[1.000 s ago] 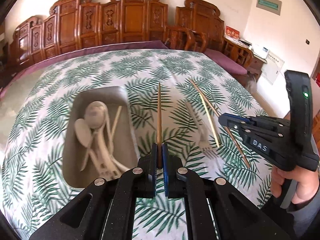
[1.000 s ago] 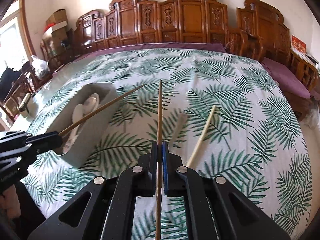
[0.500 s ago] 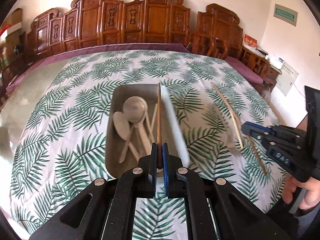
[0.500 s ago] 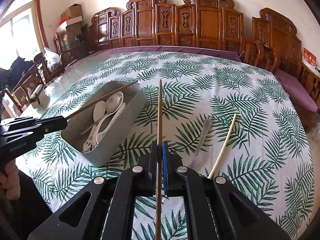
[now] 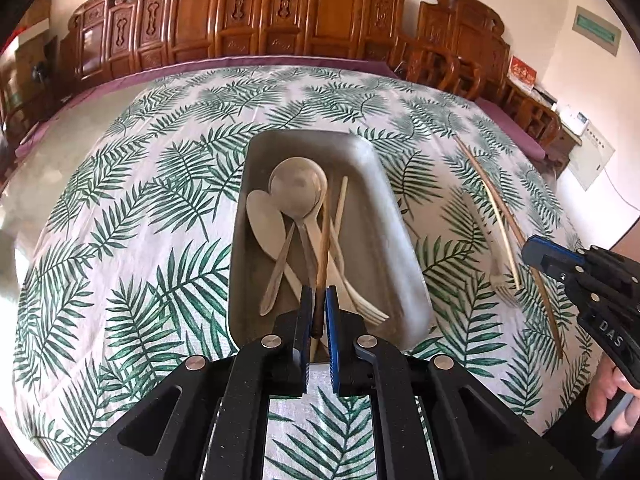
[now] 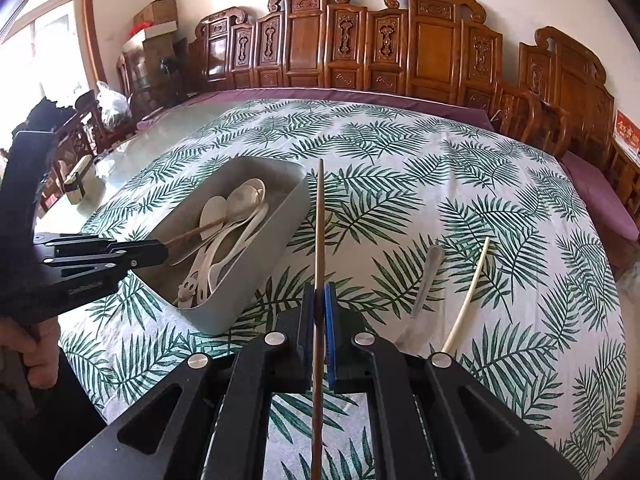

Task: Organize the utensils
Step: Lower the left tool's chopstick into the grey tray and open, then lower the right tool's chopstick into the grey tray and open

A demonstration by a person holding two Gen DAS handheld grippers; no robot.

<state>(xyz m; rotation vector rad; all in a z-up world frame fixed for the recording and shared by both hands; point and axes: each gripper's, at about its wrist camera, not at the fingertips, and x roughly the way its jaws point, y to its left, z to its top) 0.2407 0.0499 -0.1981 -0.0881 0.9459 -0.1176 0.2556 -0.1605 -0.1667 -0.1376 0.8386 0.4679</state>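
Left wrist | left tool (image 5: 316, 304) clamps brown chopstick (image 5: 322, 248) | right tool (image 5: 538, 258) reads "DAS", probably clamping chopstick (image 6: 319, 224)

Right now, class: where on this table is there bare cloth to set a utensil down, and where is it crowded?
Bare cloth lies beyond the grey tray, toward the carved chairs, and right of the pale chopstick. Another free patch lies left of the tray. Crowded: the tray's inside, and the strip where the fork lies beside that chopstick.
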